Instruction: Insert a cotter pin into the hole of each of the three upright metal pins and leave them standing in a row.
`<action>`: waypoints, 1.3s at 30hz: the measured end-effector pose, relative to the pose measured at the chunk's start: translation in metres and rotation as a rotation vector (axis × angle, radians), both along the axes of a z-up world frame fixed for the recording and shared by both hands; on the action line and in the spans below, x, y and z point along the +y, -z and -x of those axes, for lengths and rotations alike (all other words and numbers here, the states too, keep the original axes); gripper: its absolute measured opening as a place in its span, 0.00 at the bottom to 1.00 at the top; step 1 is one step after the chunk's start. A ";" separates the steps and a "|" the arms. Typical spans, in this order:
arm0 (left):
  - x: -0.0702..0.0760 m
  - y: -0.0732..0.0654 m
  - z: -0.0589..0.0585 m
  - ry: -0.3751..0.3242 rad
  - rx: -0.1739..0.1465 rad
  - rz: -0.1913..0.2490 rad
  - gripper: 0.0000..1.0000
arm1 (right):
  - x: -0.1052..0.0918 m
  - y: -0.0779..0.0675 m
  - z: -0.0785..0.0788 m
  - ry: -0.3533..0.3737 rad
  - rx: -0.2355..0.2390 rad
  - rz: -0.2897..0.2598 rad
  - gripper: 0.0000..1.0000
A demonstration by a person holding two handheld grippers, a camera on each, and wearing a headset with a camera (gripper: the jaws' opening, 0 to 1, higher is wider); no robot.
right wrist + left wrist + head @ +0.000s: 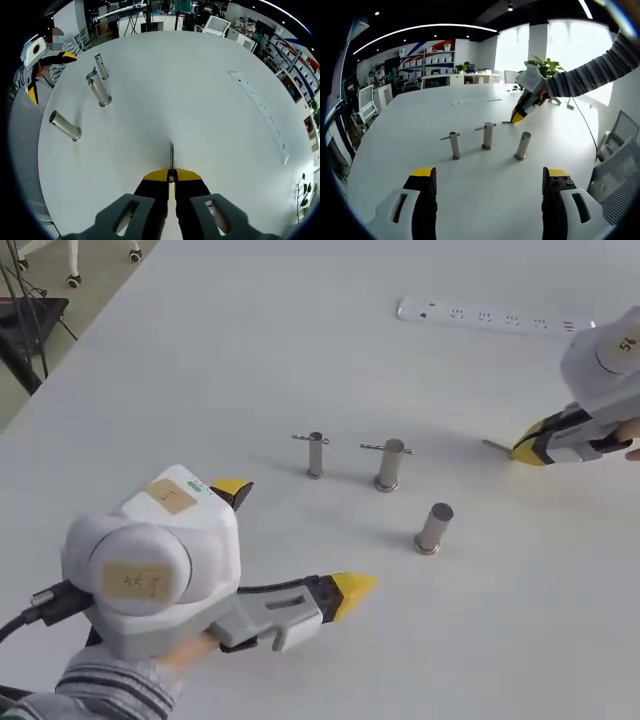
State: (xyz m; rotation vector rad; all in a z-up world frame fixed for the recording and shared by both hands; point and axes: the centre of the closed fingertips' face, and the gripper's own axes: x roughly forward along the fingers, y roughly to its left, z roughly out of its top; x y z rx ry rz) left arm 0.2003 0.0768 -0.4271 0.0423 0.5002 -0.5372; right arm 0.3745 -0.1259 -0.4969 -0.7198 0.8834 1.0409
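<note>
Three upright metal pins stand on the white table (300,350). The left pin (316,454) and the middle pin (389,464) each carry a cotter pin through the top. The right pin (435,528) has none. My right gripper (518,450) is shut on a cotter pin (171,154) that sticks out ahead of its yellow tips, right of the row and low over the table. My left gripper (295,540) stands open in front of the row, nothing between its jaws. In the left gripper view the three pins (487,135) stand ahead, the right gripper (518,117) beyond them.
A white power strip (495,316) lies at the table's far side. Beyond the left table edge are the floor, chair wheels (73,280) and a dark stand (25,325). Bare tabletop surrounds the row of pins.
</note>
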 end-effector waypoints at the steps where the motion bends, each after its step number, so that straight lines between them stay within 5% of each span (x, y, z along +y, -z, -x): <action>1: 0.000 0.001 0.001 -0.002 0.008 0.004 0.84 | 0.000 0.000 0.000 -0.002 -0.001 0.001 0.00; 7: -0.001 0.001 0.002 -0.003 0.019 0.022 0.81 | 0.003 -0.007 0.005 -0.041 -0.041 0.002 0.00; 23: -0.016 -0.024 -0.006 0.055 -0.016 0.030 0.68 | 0.035 -0.067 0.051 -0.189 -0.207 -0.083 0.00; 27: -0.021 -0.027 -0.009 0.064 -0.003 0.052 0.65 | 0.048 -0.079 0.065 -0.246 -0.239 -0.098 0.00; 39: -0.034 -0.040 -0.018 0.087 -0.005 0.074 0.60 | 0.081 -0.097 0.097 -0.385 -0.298 -0.123 0.00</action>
